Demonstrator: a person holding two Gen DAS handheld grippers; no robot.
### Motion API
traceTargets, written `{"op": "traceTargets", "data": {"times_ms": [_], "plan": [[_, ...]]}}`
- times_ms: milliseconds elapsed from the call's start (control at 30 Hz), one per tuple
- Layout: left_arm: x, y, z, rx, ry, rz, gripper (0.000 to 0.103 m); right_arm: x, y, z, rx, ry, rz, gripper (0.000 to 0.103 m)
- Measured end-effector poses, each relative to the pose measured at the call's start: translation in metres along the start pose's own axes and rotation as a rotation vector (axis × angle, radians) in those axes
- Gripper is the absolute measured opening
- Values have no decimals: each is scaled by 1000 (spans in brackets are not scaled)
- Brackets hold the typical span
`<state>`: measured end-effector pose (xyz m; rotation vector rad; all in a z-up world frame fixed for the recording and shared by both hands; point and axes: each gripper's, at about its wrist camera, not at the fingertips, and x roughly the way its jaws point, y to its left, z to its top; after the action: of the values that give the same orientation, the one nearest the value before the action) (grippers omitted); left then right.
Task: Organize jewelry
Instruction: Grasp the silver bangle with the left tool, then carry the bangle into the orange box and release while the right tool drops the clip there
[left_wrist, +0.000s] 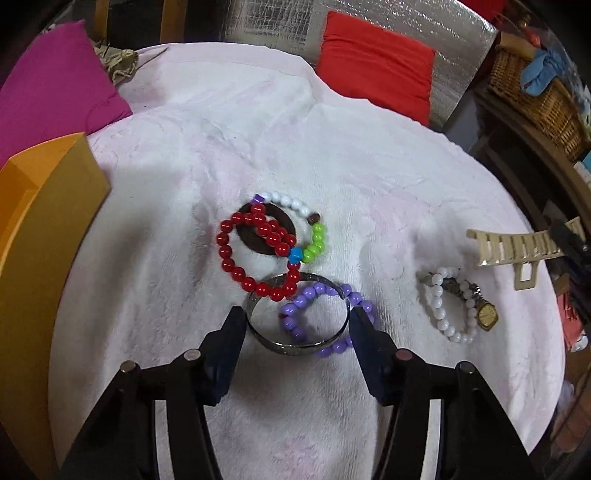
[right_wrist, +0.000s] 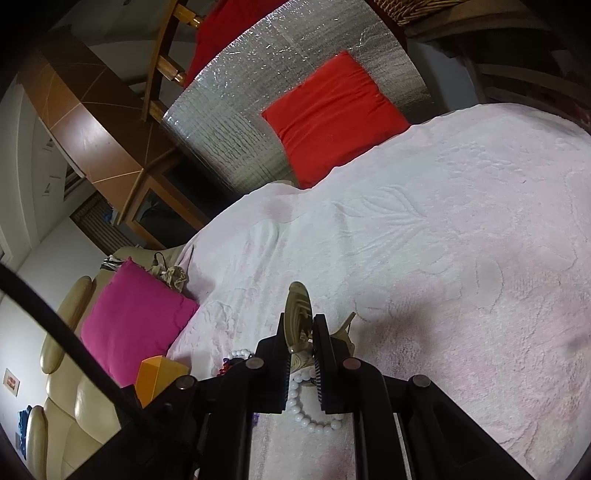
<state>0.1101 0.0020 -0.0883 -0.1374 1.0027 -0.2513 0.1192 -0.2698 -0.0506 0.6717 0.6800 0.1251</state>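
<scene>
Barely begun: the right gripper (right_wrist: 301, 345) clamps the beige hair claw (left_wrist: 517, 251), the left gripper (left_wrist: 297, 321) gapes around the metal bangle (left_wrist: 295, 347); bead bracelets lie unsorted.

The left gripper (left_wrist: 297, 319) hangs low with its 2 fingers (left_wrist: 231, 332) spread wide; the right gripper (right_wrist: 301, 341) has its 2 fingers (right_wrist: 325, 354) pressed nearly together.

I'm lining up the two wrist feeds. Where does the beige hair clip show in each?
Left wrist: hair clip at the right edge, held by the right claw.
Right wrist: hair clip low centre, pinched in the right claw.
Shared landmark: red cushion.
</scene>
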Motion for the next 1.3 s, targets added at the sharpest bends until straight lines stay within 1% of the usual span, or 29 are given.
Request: {"op": "traceTargets", "data": {"times_ms": [67, 200, 267, 300, 367, 467, 567, 667, 800, 967, 1033, 1067, 1167, 1300], "plan": [[-7, 2, -2, 2, -4, -8, 59, 0, 4, -2, -11, 2, 2, 12], [-27, 1, -11, 30, -17, -67, 59, 1, 11, -7, -35, 3, 12, 12], [-42, -2, -15, 61, -52, -95, 59, 2, 17, -9, -48, 3, 23, 12], [-52, -5, -16, 85, -82, -104, 59, 3, 20, -10, -56, 1, 27, 12], [-64, -6, -15, 116, -128, -94, 59, 4, 26, -12, -68, 1, 35, 12], [-73, -2, -12, 127, -167, -70, 59, 9, 35, -16, -82, 7, 51, 12], [-82, 12, -8, 94, -200, -35, 59, 15, 43, -20, -92, 18, 66, 12], [-97, 25, -5, 57, -251, 11, 59, 20, 54, -24, -102, 26, 89, 12], [-124, 47, -8, -8, -337, 86, 59, 29, 78, -32, -124, 37, 125, 12], [-155, 77, -16, -107, -430, 183, 59, 41, 127, -52, -188, 60, 194, 12], [-167, 94, -22, -160, -462, 232, 59, 45, 150, -63, -227, 70, 215, 12], [-173, 106, -25, -193, -475, 269, 59, 48, 161, -68, -246, 75, 225, 12], [-181, 134, -31, -261, -472, 351, 59, 56, 195, -86, -309, 92, 264, 12], [-182, 179, -43, -362, -425, 442, 59, 67, 238, -111, -385, 119, 327, 12]]}}
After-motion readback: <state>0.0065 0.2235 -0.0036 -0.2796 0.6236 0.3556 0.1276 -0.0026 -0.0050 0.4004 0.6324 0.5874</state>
